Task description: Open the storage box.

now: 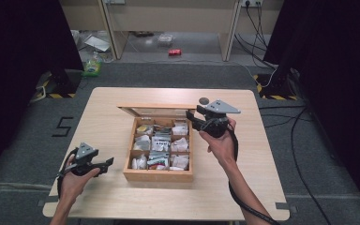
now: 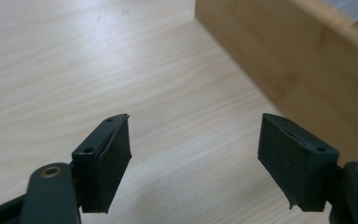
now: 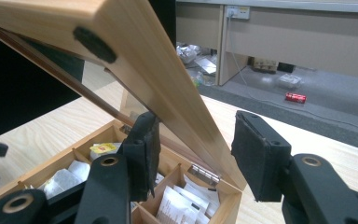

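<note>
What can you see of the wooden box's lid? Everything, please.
The lid is a light wood frame around a clear pane, with a small dark pad on its underside near one corner. It stands raised and tilted, held at the back edge of the wooden box by a metal hinge. The right hand-held gripper straddles the lid's side edge with its jaws open; one jaw sits close against the wood, though contact is unclear.
</note>
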`<state>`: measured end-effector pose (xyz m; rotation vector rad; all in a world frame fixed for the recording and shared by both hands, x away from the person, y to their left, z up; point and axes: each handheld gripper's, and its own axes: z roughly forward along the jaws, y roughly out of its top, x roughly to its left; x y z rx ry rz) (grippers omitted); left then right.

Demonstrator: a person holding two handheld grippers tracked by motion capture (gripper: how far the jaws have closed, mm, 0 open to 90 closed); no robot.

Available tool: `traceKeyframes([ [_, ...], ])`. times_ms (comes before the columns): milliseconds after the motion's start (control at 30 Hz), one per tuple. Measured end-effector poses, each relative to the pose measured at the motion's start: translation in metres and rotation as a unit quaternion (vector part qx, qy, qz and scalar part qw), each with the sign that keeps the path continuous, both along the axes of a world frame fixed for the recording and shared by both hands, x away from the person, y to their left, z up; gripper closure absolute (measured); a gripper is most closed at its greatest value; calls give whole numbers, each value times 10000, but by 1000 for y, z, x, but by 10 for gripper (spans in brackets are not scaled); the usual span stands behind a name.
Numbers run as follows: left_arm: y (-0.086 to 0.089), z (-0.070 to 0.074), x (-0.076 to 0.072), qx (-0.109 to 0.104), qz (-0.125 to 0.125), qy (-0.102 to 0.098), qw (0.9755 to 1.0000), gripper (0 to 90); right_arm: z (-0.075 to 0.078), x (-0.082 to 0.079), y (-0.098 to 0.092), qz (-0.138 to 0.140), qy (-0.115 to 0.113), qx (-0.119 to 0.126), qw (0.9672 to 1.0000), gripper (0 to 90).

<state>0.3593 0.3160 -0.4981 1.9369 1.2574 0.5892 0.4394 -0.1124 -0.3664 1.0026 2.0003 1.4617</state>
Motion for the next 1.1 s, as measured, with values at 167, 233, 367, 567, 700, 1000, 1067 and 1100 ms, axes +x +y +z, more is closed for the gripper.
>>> traceKeyframes([
  [167, 2, -15, 1, 194, 11, 166, 9997, 236, 2, 4, 0, -36, -12, 10, 10000, 519],
  [233, 2, -19, 2, 223, 8, 169, 9996, 227, 2, 6, 1, -64, -15, 36, 10000, 520],
  [367, 1, -24, 3, 136, -8, 266, 9996, 188, 3, 8, 1, -81, -19, 39, 10000, 520],
  [567, 3, -26, 3, 152, 31, 193, 9997, 147, 4, 10, 2, -115, -11, 32, 9999, 517],
  [700, 3, -26, 3, 102, 39, 229, 9997, 146, 4, 11, 2, -144, 4, 44, 9999, 516],
  [1000, 3, -26, 3, 69, 29, 274, 9996, 143, 4, 20, 4, -245, -7, 74, 9997, 515],
  [1067, 3, -26, 3, 69, 29, 274, 9996, 143, 4, 22, 4, -264, -2, 94, 9996, 515],
  [1100, 3, -26, 3, 71, 28, 273, 9996, 143, 3, 23, 5, -287, 27, 118, 9995, 514],
])
